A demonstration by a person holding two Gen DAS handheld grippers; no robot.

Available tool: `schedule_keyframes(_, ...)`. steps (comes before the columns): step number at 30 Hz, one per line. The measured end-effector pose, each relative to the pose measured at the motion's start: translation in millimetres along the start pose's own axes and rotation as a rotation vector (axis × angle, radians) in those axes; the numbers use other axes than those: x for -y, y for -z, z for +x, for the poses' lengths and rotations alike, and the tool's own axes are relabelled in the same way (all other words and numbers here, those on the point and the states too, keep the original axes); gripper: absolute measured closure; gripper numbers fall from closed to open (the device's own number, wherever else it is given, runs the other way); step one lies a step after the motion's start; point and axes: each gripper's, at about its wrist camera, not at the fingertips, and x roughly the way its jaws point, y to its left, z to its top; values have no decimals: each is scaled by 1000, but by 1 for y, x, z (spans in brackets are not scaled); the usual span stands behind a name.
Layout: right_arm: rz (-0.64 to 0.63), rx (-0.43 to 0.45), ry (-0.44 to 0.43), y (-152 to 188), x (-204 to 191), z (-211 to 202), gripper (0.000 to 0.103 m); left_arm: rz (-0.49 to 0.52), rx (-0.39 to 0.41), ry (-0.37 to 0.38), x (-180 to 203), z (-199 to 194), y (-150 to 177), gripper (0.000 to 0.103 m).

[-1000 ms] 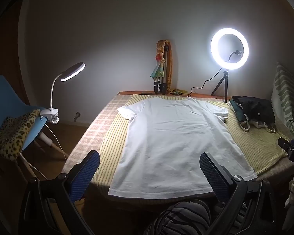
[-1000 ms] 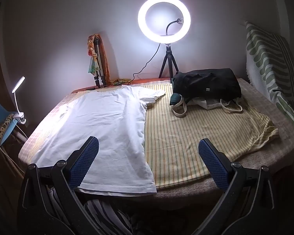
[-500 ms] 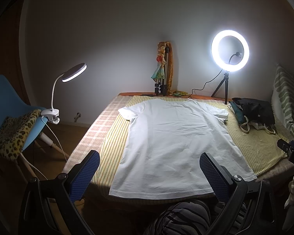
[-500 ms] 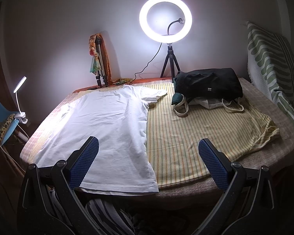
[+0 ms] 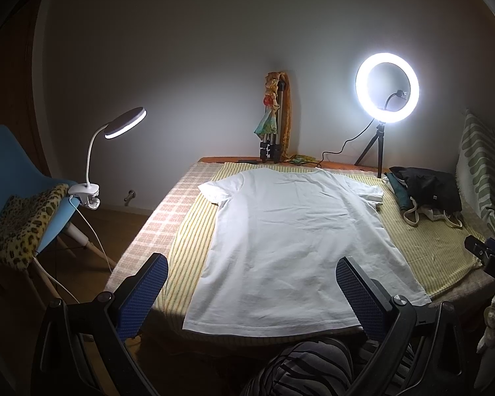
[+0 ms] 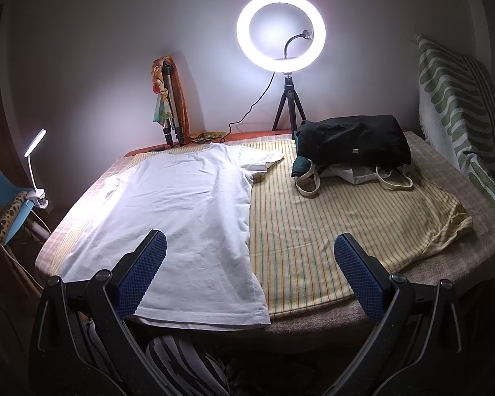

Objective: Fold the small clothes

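Observation:
A white T-shirt (image 5: pixel 293 241) lies flat and spread out on a yellow striped cloth (image 5: pixel 194 231), hem toward me, collar at the far end. It also shows in the right wrist view (image 6: pixel 181 217). My left gripper (image 5: pixel 250 292) is open and empty, held above the near table edge in front of the hem. My right gripper (image 6: pixel 249 270) is open and empty, above the shirt's near right corner. Part of the right gripper shows at the right edge of the left wrist view (image 5: pixel 488 257).
A black bag on a white tote (image 6: pixel 353 151) lies at the far right. A ring light on a tripod (image 6: pixel 282 33) and a folded tripod (image 6: pixel 170 112) stand at the back. A clip lamp (image 5: pixel 115 145) sits on a blue chair (image 5: pixel 13 178) at left.
Both grippers have drifted slightly back and up, so the shirt sits a little lower in view. Both stay open. The shirt has not moved.

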Motion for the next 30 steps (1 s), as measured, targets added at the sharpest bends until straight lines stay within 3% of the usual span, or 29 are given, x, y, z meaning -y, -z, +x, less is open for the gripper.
schedule_keyframes(30,1,-5,-8,2,-2,1,0,-6,2,-1,-3,-1,3,0)
